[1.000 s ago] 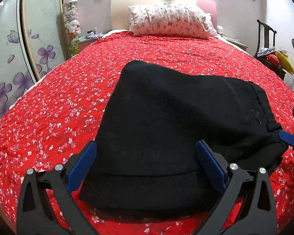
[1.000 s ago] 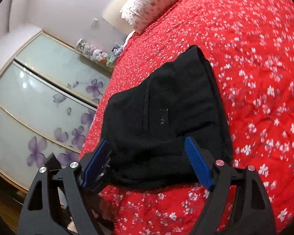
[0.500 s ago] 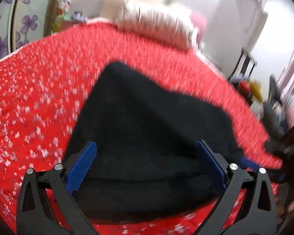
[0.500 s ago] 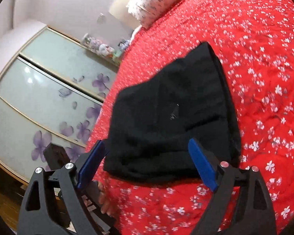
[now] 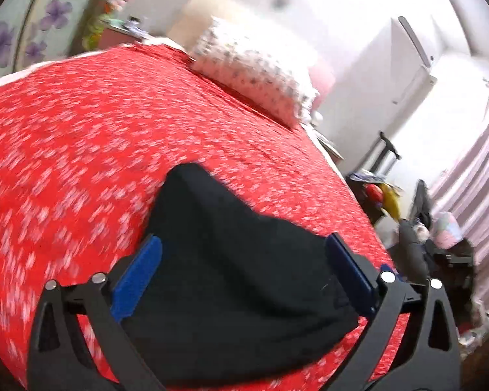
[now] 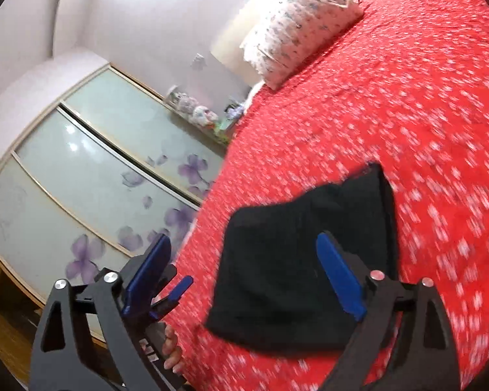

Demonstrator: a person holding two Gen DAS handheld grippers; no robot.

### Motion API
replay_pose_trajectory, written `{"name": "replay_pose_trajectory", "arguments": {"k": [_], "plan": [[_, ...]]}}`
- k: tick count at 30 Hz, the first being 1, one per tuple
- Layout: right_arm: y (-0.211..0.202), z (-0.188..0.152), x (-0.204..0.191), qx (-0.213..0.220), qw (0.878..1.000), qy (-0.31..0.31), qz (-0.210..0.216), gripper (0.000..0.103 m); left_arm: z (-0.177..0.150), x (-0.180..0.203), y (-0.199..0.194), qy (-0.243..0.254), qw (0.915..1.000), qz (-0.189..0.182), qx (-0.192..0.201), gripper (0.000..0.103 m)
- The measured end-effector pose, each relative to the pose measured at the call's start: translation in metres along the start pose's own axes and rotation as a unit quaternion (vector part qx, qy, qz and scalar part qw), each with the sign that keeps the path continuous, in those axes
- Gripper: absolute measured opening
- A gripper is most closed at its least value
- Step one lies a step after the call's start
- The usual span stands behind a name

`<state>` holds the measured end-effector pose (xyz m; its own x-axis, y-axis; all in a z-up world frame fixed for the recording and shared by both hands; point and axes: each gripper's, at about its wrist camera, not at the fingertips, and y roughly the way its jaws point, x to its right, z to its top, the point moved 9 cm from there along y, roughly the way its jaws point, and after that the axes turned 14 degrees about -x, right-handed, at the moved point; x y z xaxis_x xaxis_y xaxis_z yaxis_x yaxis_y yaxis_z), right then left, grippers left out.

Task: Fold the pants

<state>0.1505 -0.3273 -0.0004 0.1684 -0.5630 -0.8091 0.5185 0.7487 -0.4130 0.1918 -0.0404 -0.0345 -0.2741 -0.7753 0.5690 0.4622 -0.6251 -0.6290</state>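
Observation:
Black pants [image 5: 241, 270], folded into a compact stack, lie on the red flowered bedspread [image 5: 81, 137] near the bed's front edge. They also show in the right wrist view [image 6: 303, 260]. My left gripper [image 5: 241, 277] is open and empty, raised above the near edge of the pants. My right gripper [image 6: 244, 277] is open and empty, above and in front of the pants. The left gripper's blue-padded fingers also show in the right wrist view [image 6: 176, 288], beyond the bed's left edge.
A flowered pillow [image 5: 254, 68] lies at the head of the bed. A wardrobe with glass doors and purple flowers [image 6: 81, 189] stands to the left. A black chair with clutter [image 5: 384, 192] and curtains stand to the right of the bed.
Both grippers have pulled back and up from the pants, which now look smaller. The left view has swung to the right, the right view to the left. Both stayed open.

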Motion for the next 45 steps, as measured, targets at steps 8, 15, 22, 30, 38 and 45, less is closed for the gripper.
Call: {"name": "replay_pose_trajectory", "arguments": {"k": [8, 15, 22, 30, 38, 45], "plan": [[0.055, 0.023, 0.064, -0.086, 0.992, 0.075, -0.061, 0.094, 0.056, 0.018, 0.09, -0.001, 0.9918, -0.052, -0.117, 0.1], [0.046, 0.006, 0.147, -0.082, 0.969, 0.183, -0.143, 0.096, 0.067, -0.041, 0.147, -0.088, 0.9881, 0.022, -0.124, 0.092], [0.002, 0.015, 0.095, -0.02, 0.99, 0.097, -0.096, 0.096, 0.062, -0.018, 0.105, -0.042, 0.995, 0.0, -0.09, 0.093], [0.024, -0.065, 0.035, -0.184, 0.981, 0.065, 0.02, 0.102, -0.016, 0.032, 0.033, 0.015, 0.9878, -0.112, -0.107, 0.101], [0.043, -0.09, 0.05, -0.182, 0.979, 0.096, 0.002, 0.101, -0.078, 0.003, 0.075, -0.01, 0.9837, -0.057, -0.17, 0.089], [0.044, -0.081, 0.026, -0.168, 0.985, 0.044, -0.016, 0.101, -0.071, 0.002, 0.072, -0.025, 0.994, -0.038, -0.1, 0.098]]}}
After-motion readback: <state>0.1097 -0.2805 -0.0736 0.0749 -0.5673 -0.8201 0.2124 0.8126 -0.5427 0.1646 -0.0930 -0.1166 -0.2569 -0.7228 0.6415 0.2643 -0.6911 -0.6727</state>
